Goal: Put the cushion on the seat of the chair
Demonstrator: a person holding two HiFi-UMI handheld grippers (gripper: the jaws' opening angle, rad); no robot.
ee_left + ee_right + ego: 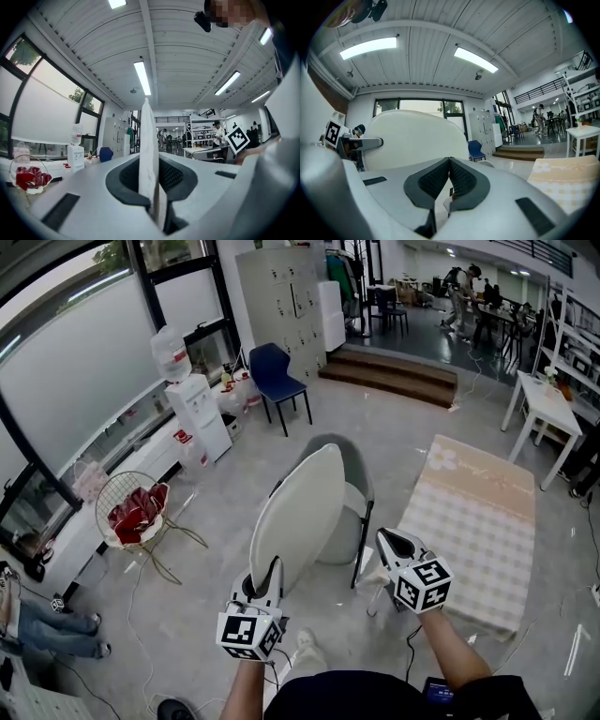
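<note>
Cushion [302, 512] stands on edge at frame centre in the head view, in front of the grey chair [356, 488], not yet on the seat. Left gripper [270, 570] at lower centre pinches its bottom rim, jaws almost together on the thin edge; the left gripper view shows the white rim wedged between them. Right gripper [394, 542] at lower right is closed on nothing, just beside the chair. Cushion looks light and shows no sag held by 1 edge, so probably fairly stiff foam. A 2nd grip on the far rim would steady it. Seat mostly hidden behind the cushion. Cannot tell if the cushion touches the backrest.
</note>
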